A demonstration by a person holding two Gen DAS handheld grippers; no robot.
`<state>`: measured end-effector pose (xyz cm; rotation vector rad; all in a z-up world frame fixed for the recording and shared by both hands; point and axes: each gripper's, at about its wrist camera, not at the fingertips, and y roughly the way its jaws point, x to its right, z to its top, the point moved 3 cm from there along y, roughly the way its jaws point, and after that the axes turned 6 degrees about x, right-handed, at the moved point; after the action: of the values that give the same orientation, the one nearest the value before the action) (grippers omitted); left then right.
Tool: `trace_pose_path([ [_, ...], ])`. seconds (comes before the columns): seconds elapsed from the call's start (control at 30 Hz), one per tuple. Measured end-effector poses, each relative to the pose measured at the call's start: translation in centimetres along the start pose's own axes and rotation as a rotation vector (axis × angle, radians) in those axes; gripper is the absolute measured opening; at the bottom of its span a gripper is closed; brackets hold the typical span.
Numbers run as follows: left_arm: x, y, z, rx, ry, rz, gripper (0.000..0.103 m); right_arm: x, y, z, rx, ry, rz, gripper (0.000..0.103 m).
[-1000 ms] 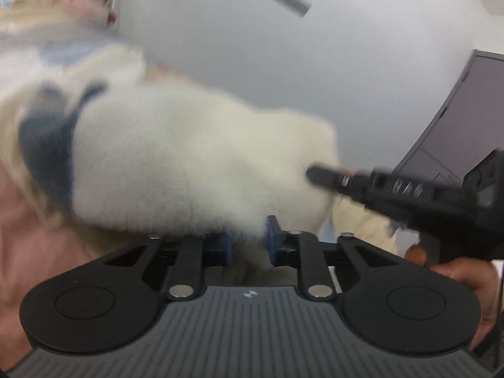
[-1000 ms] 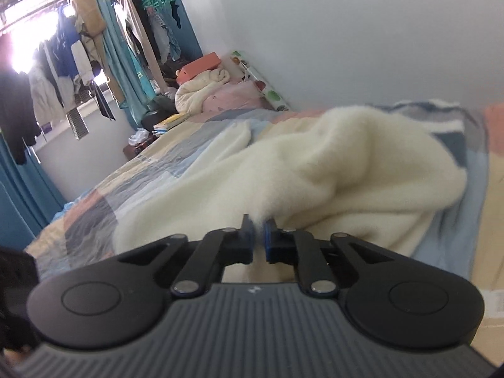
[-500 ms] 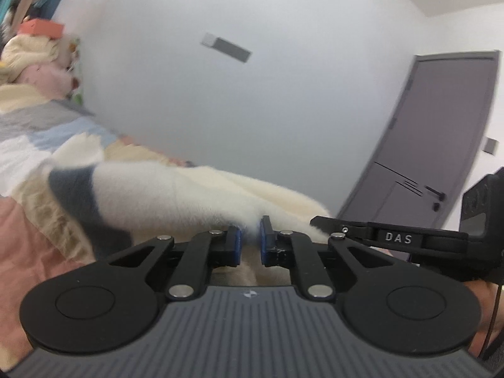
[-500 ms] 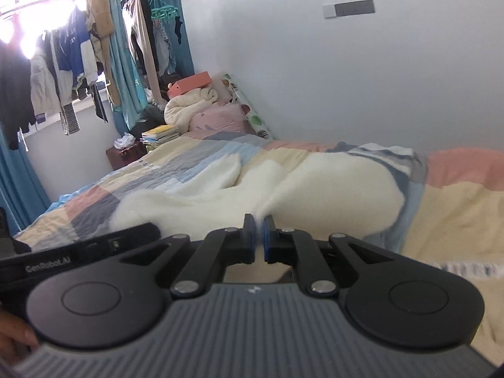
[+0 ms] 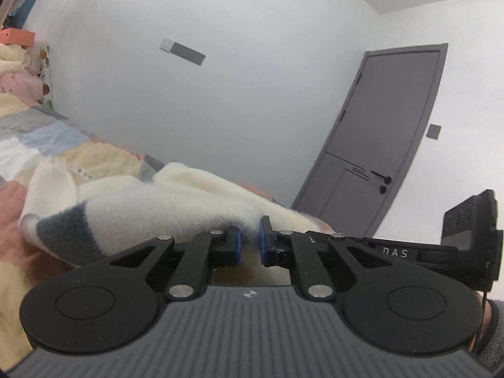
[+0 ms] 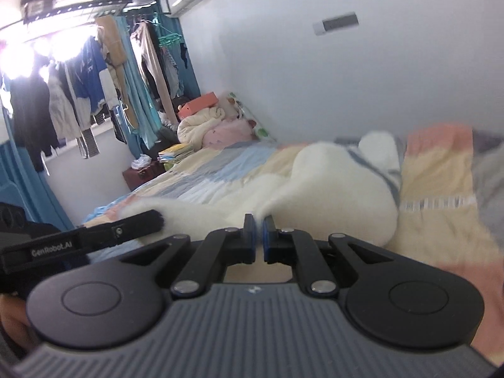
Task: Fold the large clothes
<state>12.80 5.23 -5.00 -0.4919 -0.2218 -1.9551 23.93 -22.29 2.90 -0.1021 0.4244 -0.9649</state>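
**Right wrist view: fleece gripped at two points, no finished fold yet**

Both grippers are clamped on the fluffy cream fleece garment with grey-blue bands (image 6: 330, 189): right gripper (image 6: 259, 236) pinches one edge, left gripper (image 5: 249, 244) another. The garment trails across the pastel patchwork bedspread (image 6: 434, 170), rumpled, toward its wall-side edge. Judging by that, most of the folding remains.

The big sweater (image 5: 151, 208) is soft, fuzzy cream cloth with a gray band. The bed cover (image 6: 441, 189) is smooth patchwork cloth. Each gripper (image 5: 249, 244) is matt black plastic with shiny metal pins and blue rubbery fingers (image 6: 267, 236). The door (image 5: 378, 132) looks smooth and dull gray.
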Motion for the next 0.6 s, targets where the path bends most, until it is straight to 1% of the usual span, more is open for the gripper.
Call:
trace_pose_path([
  [0.07,-0.7,0.3,-1.3,-0.033,-0.034,0.002,0.013,0.7,0.8,-1.2,-0.050,0.046,-0.004,0.008],
  [0.1,-1.0,0.6,-2.0,-0.055,-0.052,0.008,0.013,1.1,1.8,-2.2,-0.096,0.053,0.000,0.008],
  [0.13,-2.1,2.0,-2.5,-0.078,-0.062,0.013,0.013,1.9,2.9,-2.9,-0.128,0.077,-0.003,0.008],
  [0.2,-3.3,3.6,-3.5,-0.119,-0.079,0.033,0.013,3.5,5.2,-4.3,-0.198,0.162,0.003,0.008],
  [0.27,-4.5,5.5,-4.2,-0.142,-0.074,0.062,0.013,4.7,7.0,-5.3,-0.235,0.230,0.010,0.008],
  [0.33,-5.6,7.7,-4.7,-0.153,-0.019,0.109,0.013,6.0,8.9,-6.0,-0.261,0.268,0.019,0.008],
  [0.4,-7.2,10.2,-5.1,-0.167,0.005,0.146,0.014,7.5,10.9,-6.4,-0.283,0.316,0.022,0.010],
  [0.47,-9.0,12.5,-5.5,-0.182,0.002,0.188,0.014,8.4,12.4,-6.8,-0.298,0.348,0.034,0.010],
  [0.5,-10.5,14.4,-5.5,-0.191,-0.003,0.208,0.015,9.1,13.0,-7.0,-0.300,0.366,0.051,0.010],
  [0.6,-13.7,17.3,-6.4,-0.222,-0.035,0.263,0.015,10.7,13.8,-8.1,-0.304,0.477,0.111,0.012],
])
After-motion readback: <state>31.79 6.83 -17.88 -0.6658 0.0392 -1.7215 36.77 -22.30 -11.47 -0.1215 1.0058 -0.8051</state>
